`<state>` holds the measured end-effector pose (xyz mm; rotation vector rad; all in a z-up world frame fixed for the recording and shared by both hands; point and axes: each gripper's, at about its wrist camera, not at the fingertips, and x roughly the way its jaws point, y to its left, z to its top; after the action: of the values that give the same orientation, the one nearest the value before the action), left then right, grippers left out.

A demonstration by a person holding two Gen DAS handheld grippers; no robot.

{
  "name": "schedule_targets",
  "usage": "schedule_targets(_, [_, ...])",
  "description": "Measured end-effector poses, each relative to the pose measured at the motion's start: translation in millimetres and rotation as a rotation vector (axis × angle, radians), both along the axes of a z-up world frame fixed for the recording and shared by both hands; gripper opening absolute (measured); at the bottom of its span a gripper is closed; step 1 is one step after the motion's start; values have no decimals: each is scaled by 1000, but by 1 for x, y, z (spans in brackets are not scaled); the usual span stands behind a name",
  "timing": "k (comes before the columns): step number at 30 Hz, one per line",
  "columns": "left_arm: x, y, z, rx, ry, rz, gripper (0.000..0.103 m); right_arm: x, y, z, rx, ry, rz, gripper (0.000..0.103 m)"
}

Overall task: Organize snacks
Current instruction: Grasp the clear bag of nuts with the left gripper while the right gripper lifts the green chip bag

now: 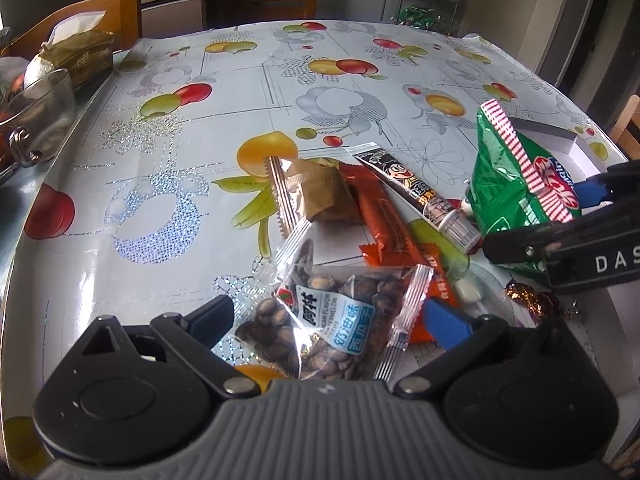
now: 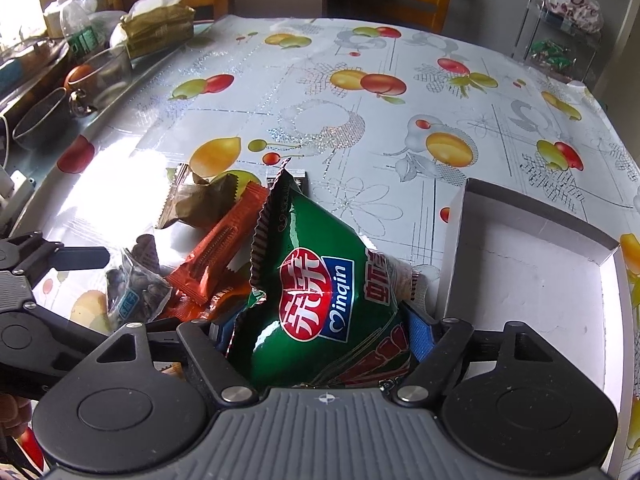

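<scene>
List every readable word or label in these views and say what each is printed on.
"ingin", after a heart-shaped first letter: green bag, held in the right gripper.
"DAS", cut off at the frame edge: right gripper's finger.
"阿林", "奶油味", "西瓜子": seed packet, between the open left gripper's fingers.
Print on the dark stick, orange bars and tissue pack: too blurred to read.

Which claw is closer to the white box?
Right. The right gripper, clamped on the green chip bag, sits just beside the white box. The left gripper is farther away, open around the seed packet.
</scene>
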<state>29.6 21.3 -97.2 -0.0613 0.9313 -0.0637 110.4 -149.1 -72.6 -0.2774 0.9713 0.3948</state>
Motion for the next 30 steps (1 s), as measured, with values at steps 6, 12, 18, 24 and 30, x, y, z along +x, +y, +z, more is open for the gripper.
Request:
schedule_targets(6, [-1, 4, -8, 27, -5, 1, 96, -1, 1, 0, 1, 2, 1, 78])
schedule_targets(12, [-5, 7, -3, 56, -51, -18, 75, 0, 1, -1, 1, 2, -2, 78])
schedule_targets(18, [-8, -5, 1, 161, -87, -70, 44, 0, 0, -1, 2, 1, 0, 78])
schedule_targets(24, [-13, -3, 5, 153, -101, -72, 35, -1, -1, 2, 25, 0, -11, 75])
schedule_targets(30, [-19, -1, 14, 145, -135, -68, 28, -2, -3, 6, 48, -6, -20, 72])
